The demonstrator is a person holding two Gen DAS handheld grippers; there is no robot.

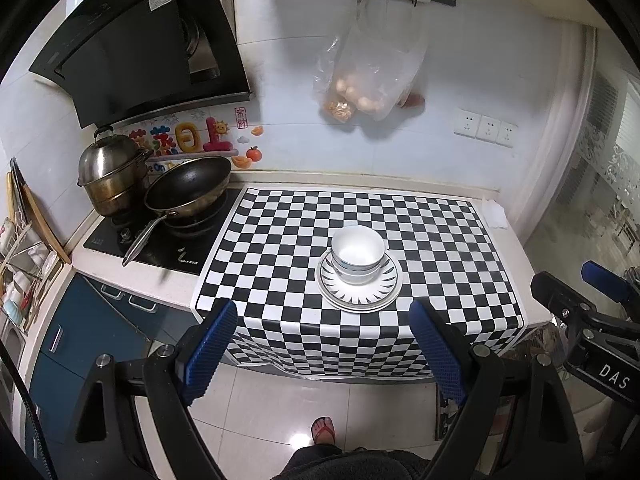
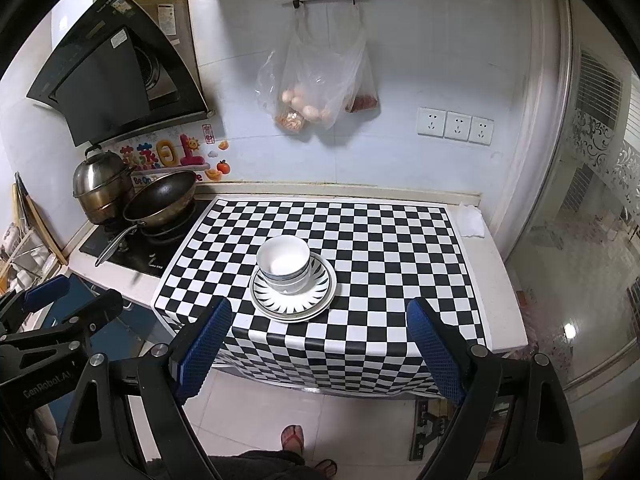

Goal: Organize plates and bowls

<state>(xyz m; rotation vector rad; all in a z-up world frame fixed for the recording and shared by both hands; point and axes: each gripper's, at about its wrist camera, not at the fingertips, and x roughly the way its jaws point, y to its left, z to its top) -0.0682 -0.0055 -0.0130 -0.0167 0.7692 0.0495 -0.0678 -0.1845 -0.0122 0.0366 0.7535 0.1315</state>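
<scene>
Both grippers hang back off the front edge of the bench, out over the floor tiles, and neither one has anything in it. The left gripper (image 1: 322,344) has its jaws spread wide and released, blue pads facing each other with the crockery framed between them. The right gripper (image 2: 320,344) is the same: jaws wide apart, holding nothing.

And there is the crockery, sitting near the middle of the checkered cloth (image 1: 440,240) that covers the bench and drapes over its front edge. The bowls (image 1: 357,254) are nested one inside another, at least two by the look of the rims, and they rest on the plates (image 1: 359,294), again stacked, the top one with a dark rayed pattern. Big flat pieces underneath, small deep ones on top: a sensible pile, stable and compact.

Judging by that, the sorting looks largely done, or this is the tidy pile before it gets moved. If it is lifted, the bowls could slide on the plates.

Off to the left, well clear, the frying pan (image 1: 188,188) and steamer pot (image 1: 108,172) sit on the stove.
</scene>
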